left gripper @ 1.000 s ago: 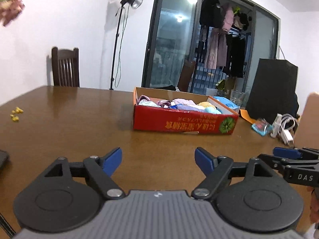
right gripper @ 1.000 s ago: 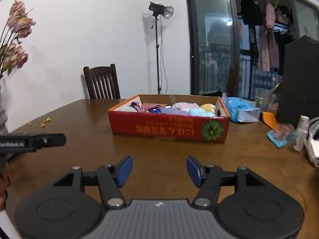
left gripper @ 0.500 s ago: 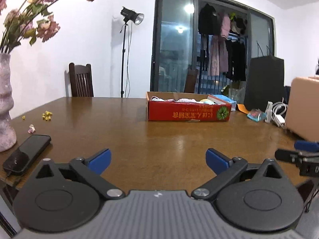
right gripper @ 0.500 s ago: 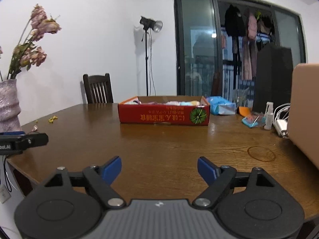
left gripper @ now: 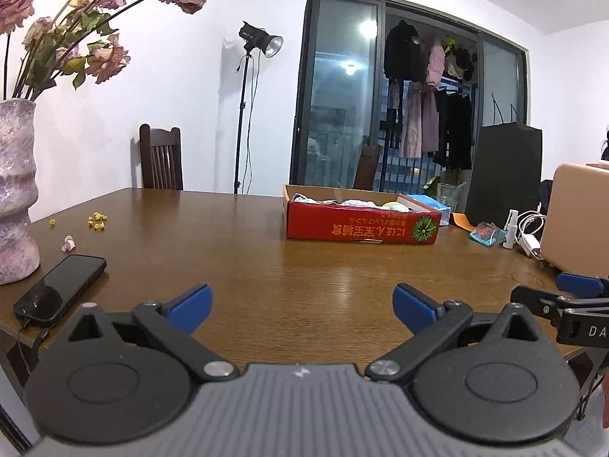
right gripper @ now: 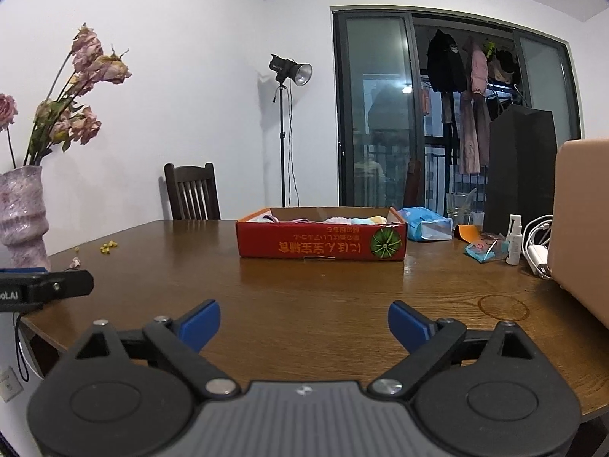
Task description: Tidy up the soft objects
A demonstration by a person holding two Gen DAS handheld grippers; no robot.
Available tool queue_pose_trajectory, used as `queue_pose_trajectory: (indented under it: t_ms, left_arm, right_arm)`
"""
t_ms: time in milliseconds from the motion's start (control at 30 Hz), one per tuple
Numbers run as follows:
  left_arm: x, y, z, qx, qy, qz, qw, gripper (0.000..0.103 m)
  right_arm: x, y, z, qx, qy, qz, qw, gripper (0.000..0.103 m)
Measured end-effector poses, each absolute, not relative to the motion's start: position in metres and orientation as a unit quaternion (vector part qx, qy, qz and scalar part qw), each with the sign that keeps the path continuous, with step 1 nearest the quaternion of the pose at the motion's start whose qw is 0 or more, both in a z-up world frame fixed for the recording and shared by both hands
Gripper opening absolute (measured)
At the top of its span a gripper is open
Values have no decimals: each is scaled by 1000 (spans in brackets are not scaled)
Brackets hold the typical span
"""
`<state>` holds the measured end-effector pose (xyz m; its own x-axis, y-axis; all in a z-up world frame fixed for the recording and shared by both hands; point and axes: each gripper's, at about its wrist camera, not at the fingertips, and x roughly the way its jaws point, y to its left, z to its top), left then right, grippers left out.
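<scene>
A red cardboard box (left gripper: 361, 224) (right gripper: 321, 243) stands far across the brown wooden table (left gripper: 304, 274) (right gripper: 323, 297). Soft cloth items (left gripper: 357, 203) (right gripper: 342, 220) in white, pink, blue and yellow lie bunched inside it. My left gripper (left gripper: 300, 304) hangs over the table's near edge, wide open with nothing between its blue pads. My right gripper (right gripper: 304, 321) is beside it, also well short of the box; its jaws are still opening and hold nothing. Each gripper's tip shows at the edge of the other's view.
A pink vase (left gripper: 15, 198) with dried flowers and a black phone (left gripper: 61, 289) sit at the left. At the right lie a blue packet (right gripper: 426, 224), a glass, a spray bottle (right gripper: 514, 240), white cables and a tan case (right gripper: 582, 228). A chair (right gripper: 192, 194) stands behind the table.
Both grippers have pulled back from the box toward the table's near edge, so the box looks smaller. Their jaws have spread wider. The vase and phone have come into view.
</scene>
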<state>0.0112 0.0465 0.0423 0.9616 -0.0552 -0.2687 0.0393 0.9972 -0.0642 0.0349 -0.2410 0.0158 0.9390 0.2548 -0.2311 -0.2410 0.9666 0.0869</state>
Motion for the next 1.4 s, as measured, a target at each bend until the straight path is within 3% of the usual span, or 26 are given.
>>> queue_pose_trajectory:
  t_ms: [1400]
  left_arm:
    - [13,47,40,-22,144,-32,989,103]
  right_arm:
    - [38,-243,12,38,132,118,983,96]
